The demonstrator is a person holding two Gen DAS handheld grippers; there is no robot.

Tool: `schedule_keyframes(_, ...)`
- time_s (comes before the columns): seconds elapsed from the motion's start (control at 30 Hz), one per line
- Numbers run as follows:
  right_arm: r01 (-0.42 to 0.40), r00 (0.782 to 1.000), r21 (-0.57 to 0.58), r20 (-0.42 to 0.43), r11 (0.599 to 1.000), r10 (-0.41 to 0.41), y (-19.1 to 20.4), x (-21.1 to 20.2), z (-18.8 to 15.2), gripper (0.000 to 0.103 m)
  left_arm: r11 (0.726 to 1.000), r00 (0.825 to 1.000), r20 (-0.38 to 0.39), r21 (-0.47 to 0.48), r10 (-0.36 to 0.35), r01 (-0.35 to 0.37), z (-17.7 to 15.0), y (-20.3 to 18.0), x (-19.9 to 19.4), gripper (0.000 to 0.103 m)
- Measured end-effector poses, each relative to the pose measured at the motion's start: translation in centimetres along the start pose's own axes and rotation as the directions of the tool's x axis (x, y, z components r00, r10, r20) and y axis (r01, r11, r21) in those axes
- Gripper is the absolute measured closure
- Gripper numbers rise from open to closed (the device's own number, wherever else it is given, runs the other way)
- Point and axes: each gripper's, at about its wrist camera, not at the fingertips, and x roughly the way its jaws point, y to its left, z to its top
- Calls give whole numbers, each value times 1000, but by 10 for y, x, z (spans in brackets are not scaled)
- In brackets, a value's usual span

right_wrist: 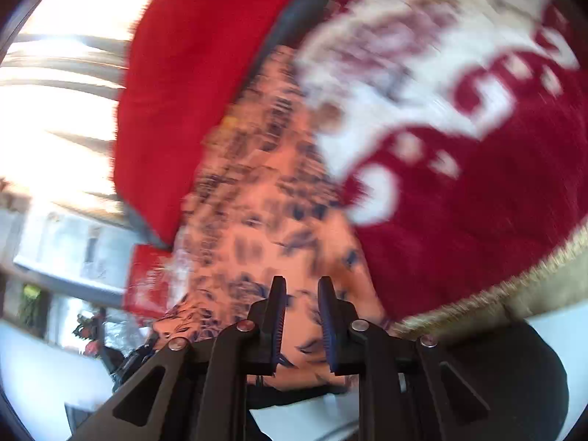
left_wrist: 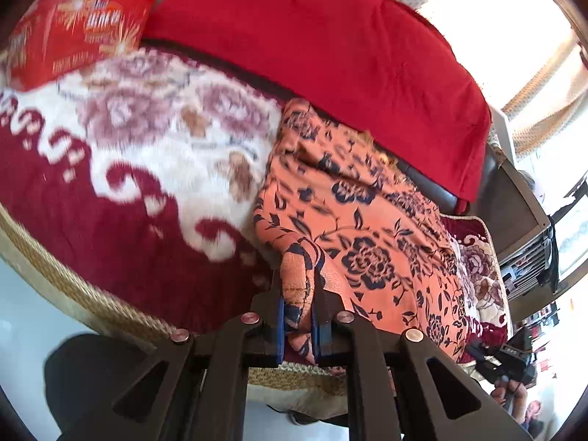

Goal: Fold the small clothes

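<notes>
An orange garment with dark blue flowers point(left_wrist: 367, 220) lies rumpled on a plush red-and-white floral blanket point(left_wrist: 147, 147). My left gripper point(left_wrist: 297, 283) is shut on a bunched fold of its near edge, and the cloth stands up between the blue pads. In the blurred right wrist view the same garment point(right_wrist: 257, 202) runs away from my right gripper point(right_wrist: 302, 281). Its jaws stand narrow with orange cloth filling the gap between them, at the garment's near edge.
A bright red cover point(left_wrist: 330, 55) lies behind the garment, and a red printed bag point(left_wrist: 73, 25) sits at the far left. The blanket's gold braided edge point(left_wrist: 73, 286) runs along the near side above a pale floor. A dark rounded shape point(left_wrist: 81, 375) is close below.
</notes>
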Motion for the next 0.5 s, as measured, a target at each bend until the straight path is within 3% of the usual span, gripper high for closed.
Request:
schedule_keyframes(0.03, 54, 999, 6, 3, 999, -54, -3, -1, -2, 47, 1000, 1000, -5, -4, 7, -7, -3, 3, 2, 92)
schedule_keyframes(0.07, 78, 997, -5, 15, 997, -78, -1, -3, -4, 39, 1000, 1000, -10, -14, 8, -8, -5, 6, 4, 92)
schedule_keyframes(0.13, 118, 992, -28, 44, 993, -117, 6, -11, -6, 11, 999, 1000, -17, -33, 6, -6, -6, 12, 6, 92)
schedule_keyframes(0.2, 155, 987, -48, 52, 987, -153, 13, -17, -8, 11, 999, 1000, -21, -43, 0, -1, -5, 16, 7, 92)
schedule_keyframes(0.4, 188, 979, -74, -64, 979, -193, 3, 3, -25, 15, 999, 999, -23, -34, -24, 24, -1, 16, 10, 92)
schedule_keyframes(0.47, 187, 976, -50, -104, 981, -191, -9, 15, -36, 39, 999, 999, -25, -34, -29, 28, -1, 17, 12, 92)
schedule_keyframes(0.5, 176, 976, -27, -128, 984, -178, -17, 21, -40, 65, 999, 999, -28, -41, -32, 30, -1, 18, 13, 92)
